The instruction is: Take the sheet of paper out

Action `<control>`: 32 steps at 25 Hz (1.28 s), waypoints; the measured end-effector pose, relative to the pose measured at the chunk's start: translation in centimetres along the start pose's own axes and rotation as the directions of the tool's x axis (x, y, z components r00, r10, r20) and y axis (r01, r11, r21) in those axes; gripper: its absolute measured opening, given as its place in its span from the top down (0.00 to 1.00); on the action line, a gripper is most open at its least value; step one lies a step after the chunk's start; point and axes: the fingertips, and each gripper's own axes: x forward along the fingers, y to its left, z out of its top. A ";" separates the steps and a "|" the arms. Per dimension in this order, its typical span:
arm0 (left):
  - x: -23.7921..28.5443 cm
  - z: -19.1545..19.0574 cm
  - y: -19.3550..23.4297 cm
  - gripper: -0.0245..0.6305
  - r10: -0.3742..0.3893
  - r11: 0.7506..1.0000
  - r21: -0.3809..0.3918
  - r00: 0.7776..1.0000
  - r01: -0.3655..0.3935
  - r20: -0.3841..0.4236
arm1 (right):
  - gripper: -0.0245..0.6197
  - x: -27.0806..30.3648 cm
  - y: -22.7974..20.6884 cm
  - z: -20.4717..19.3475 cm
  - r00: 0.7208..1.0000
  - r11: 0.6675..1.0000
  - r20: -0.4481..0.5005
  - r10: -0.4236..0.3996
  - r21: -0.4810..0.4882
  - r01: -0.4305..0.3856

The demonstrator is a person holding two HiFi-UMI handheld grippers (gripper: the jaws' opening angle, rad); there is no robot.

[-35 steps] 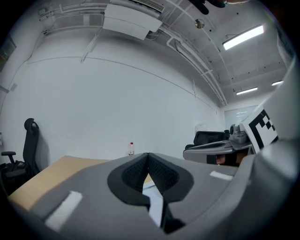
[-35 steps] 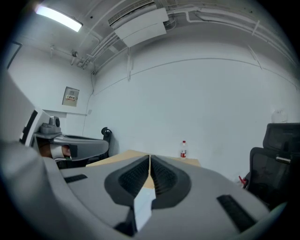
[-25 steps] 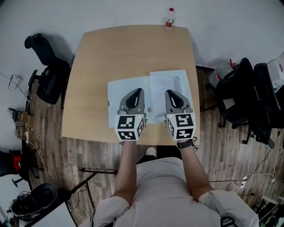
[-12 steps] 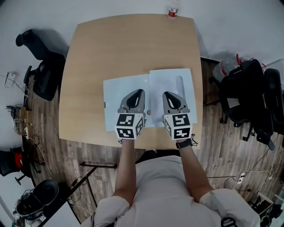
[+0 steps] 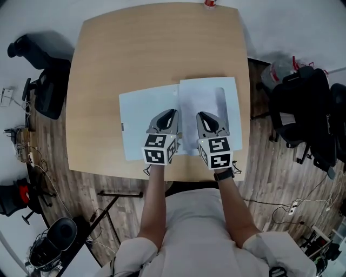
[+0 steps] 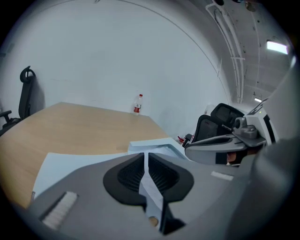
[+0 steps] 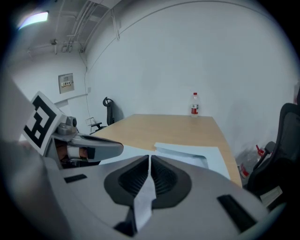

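Note:
A light-blue folder (image 5: pixel 143 121) lies open on the wooden table (image 5: pixel 124 59), near its front edge. On its right half rests a paler sheet of paper (image 5: pixel 203 97). Both grippers hover side by side over the folder's near part, pointing away from the person. My left gripper (image 5: pixel 172 112) is shut and holds nothing; its tips are over the folder's middle fold. My right gripper (image 5: pixel 203 114) is also shut and empty, above the near end of the sheet. In the left gripper view the folder (image 6: pixel 70 161) spreads beyond the shut left gripper (image 6: pixel 146 154). The right gripper view shows the sheet (image 7: pixel 187 154) past the shut right gripper (image 7: pixel 150 157).
A small bottle with a red label (image 5: pixel 210 3) stands at the table's far edge. A black office chair (image 5: pixel 43 81) stands to the left of the table, and another black chair (image 5: pixel 305 113) with a bag to the right. The table's far half is bare wood.
Both grippers have sunk toward the folder, staying shut and side by side. The table fills more of the head view than before.

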 end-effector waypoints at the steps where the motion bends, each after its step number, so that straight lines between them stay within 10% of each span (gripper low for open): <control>1: 0.3 -0.5 0.2 0.94 -0.004 1.000 -0.015 1.000 0.004 -0.015 | 0.94 0.2 -0.1 -0.2 1.000 1.000 -0.005 0.000 0.003 0.000; 32: 5.7 -8.3 -0.9 0.53 -0.053 0.973 -0.230 0.980 0.008 -0.190 | 0.94 0.4 -1.7 -1.7 0.999 0.999 -0.034 0.014 0.047 -0.013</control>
